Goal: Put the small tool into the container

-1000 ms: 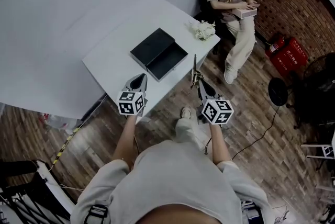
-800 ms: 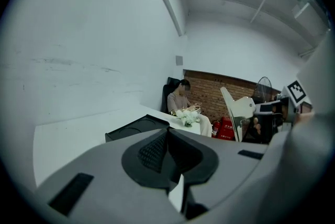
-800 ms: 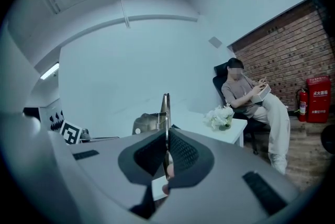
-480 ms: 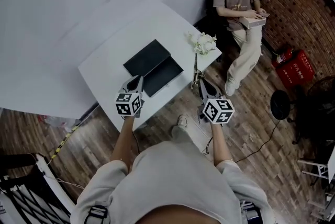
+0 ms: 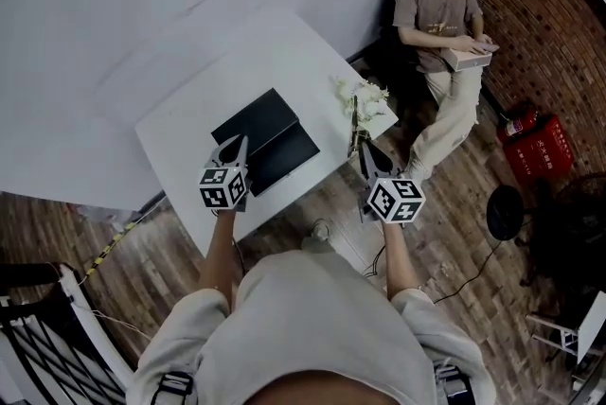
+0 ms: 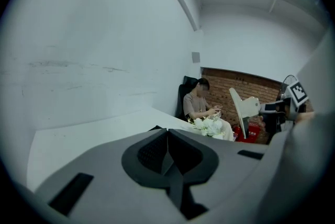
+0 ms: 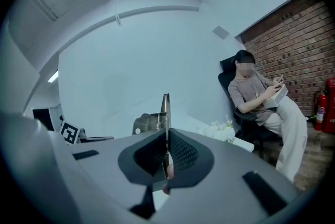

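head view has the right tongs point(image 5: 365, 152) pinching the small tool point(image 5: 353, 121) upright at the tabletop point(image 5: 185, 124) edge, probably carried that way to drop into the open container point(image 5: 287, 159); the left tongs point(image 5: 233, 148), pressed together and empty, wait beside it.

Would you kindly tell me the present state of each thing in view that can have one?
left tongs: shut, nothing between them.
right tongs: shut on the small tool.
small tool: gripped, sticking out past the tips, not yet in the container.
container: open on the table, lid lying flat beside it.
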Demonstrator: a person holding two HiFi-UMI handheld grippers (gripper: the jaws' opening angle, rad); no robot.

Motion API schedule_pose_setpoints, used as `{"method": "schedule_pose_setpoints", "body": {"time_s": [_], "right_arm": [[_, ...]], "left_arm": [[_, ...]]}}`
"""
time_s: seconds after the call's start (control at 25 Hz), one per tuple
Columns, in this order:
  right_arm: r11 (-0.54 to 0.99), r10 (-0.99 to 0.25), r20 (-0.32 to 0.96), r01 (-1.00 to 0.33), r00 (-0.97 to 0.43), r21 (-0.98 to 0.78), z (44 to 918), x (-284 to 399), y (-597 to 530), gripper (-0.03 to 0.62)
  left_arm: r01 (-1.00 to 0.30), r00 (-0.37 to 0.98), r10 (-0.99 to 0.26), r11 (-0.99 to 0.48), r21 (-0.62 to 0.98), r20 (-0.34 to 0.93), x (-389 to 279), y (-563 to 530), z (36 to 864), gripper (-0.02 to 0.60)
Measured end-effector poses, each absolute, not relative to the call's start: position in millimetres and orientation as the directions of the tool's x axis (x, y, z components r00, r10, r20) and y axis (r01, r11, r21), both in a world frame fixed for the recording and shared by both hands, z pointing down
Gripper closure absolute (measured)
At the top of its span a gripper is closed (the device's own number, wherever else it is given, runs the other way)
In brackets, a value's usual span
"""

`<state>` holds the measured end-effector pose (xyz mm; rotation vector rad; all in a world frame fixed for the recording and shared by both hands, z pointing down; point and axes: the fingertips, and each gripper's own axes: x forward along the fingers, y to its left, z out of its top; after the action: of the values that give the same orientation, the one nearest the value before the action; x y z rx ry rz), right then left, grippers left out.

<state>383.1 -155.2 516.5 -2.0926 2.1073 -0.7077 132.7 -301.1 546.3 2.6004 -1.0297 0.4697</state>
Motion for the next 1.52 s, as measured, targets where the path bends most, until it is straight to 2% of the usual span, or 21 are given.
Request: {"method": "schedule_pose_setpoints", "body": {"time_s": [0.44, 0.96, 1.52], "right_arm": [[0.086, -0.938, 0.276, -0.912, -0.211, -0.402, 534, 389, -214, 0.591], [0.289, -0.844, 0.320, -0.868, -0.430, -0.405, 558, 289, -270, 0.591], [0.348, -0.791, 0.404, -0.881, -0.459, -0.320, 573, 209, -277, 0.591]], "left_arm": [[-0.806, 0.572, -0.694, -0.576, 0.141, 0.437, 110, -321, 554, 0.569], [-0.895, 0.441, -0.772, -0.416, 0.160, 0.459, 20, -324, 571, 0.569], [-0.886, 0.462, -0.744, -0.406, 0.222, 0.483, -35, -326, 597, 0.569]]}}
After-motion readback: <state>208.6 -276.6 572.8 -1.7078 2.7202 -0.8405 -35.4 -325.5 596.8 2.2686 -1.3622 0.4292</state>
